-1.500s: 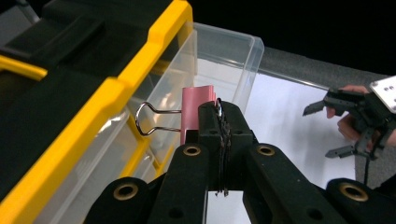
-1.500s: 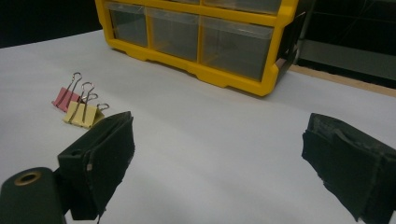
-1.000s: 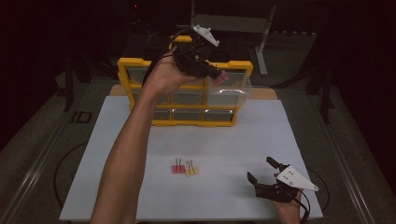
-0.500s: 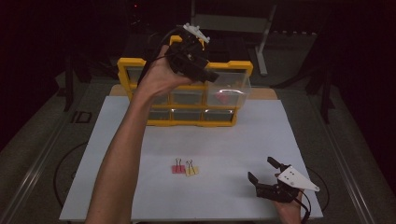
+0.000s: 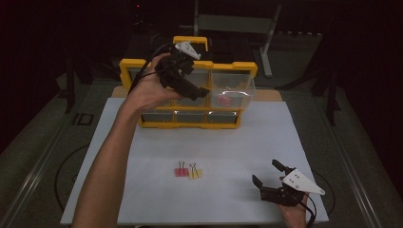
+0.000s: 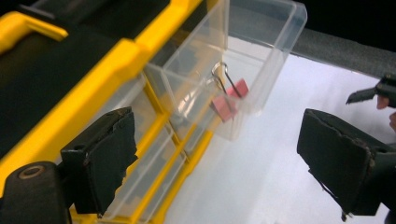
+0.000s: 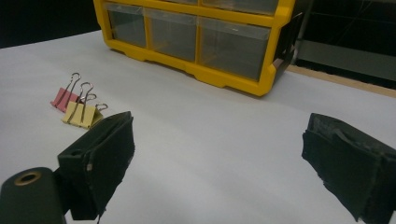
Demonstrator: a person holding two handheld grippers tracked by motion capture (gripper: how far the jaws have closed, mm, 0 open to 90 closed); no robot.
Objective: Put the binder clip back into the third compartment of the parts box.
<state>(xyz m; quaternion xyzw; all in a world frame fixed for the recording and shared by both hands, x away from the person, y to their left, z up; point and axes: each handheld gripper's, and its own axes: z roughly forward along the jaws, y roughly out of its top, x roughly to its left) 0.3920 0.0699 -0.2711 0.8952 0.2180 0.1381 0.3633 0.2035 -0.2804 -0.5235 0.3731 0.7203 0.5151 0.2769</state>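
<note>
1. High view: a yellow drawer cabinet (image 5: 190,97) stands at the back of the white table (image 5: 142,142). Its clear upper-right drawer (image 5: 231,93) is pulled out, with a pink clip inside. The left gripper (image 5: 192,90) is raised in front of the cabinet; I cannot tell its gap here. A pink binder clip (image 5: 181,171) and a yellow binder clip (image 5: 195,173) lie touching, mid-table. The right gripper (image 5: 271,173) gapes wide, low near the front right.
2. Left gripper view: jaws spread wide, empty. The drawer holds one pink clip (image 6: 228,103) with wire handles.
3. Right gripper view: jaws wide, empty; the cabinet's lower drawers are closed.
</note>
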